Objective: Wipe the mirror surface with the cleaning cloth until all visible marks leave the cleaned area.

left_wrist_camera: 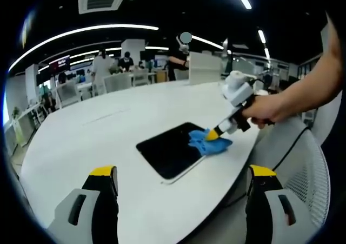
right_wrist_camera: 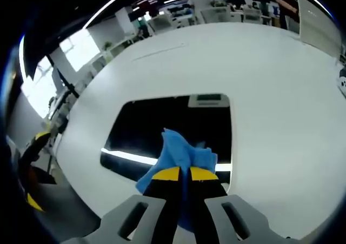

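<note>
Mirror (right_wrist_camera: 173, 127): flat on white surface (right_wrist_camera: 281, 92), near edge. Cloth (right_wrist_camera: 181, 155): blue, pinched in right gripper (right_wrist_camera: 184, 173), on mirror. Left gripper (left_wrist_camera: 181, 173): wide, empty. Advice: press flat, overlap strokes.

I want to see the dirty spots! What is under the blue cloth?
The blue cloth, held by the right gripper, lies on the dark mirror. Any marks beneath the cloth are covered, so I cannot see them.
</note>
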